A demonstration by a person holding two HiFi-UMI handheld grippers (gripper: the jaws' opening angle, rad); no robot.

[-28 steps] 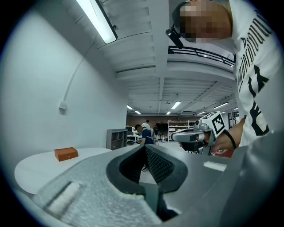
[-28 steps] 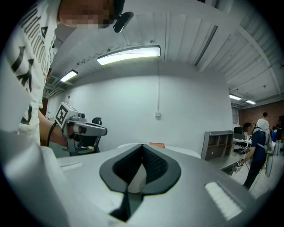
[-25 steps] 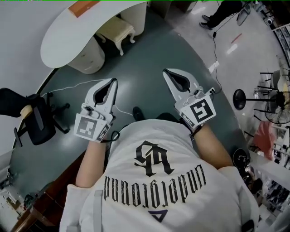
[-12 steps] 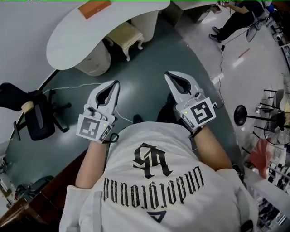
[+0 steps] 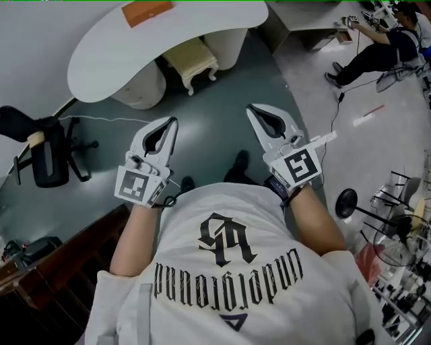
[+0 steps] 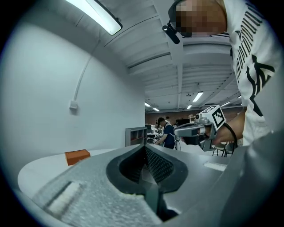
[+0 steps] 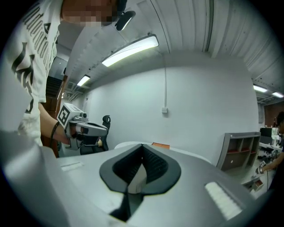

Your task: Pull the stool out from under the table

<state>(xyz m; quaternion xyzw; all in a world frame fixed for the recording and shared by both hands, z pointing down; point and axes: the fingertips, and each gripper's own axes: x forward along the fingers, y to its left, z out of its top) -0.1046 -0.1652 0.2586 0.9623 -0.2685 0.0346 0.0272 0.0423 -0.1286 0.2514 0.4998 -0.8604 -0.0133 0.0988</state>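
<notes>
Facing the curved white tabletop (image 5: 101, 60), the person holds the left claw (image 5: 170, 124) and the right claw (image 5: 253, 110) out ahead, roughly level. Both are pinched fully together with nothing between the jaws. The cream stool (image 5: 192, 59) stands on the floor with its far side tucked under the tabletop's edge, between 2 rounded pedestals and well apart from both claws. The task looks to be at the reach stage, with the stool not yet touched. The next move calls for closing that gap, lowering 1 claw, spreading its jaws around the seat rim or a carved leg, then drawing the stool back across the floor clear of the pedestals. An orange block (image 5: 147, 10) on the tabletop bears no print I can make out. Each claw's cube carries a square black-and-white marker (image 5: 133, 186). The shirt (image 5: 225, 269) shows a black emblem and gothic lettering, seen upside down and not safely readable.
</notes>
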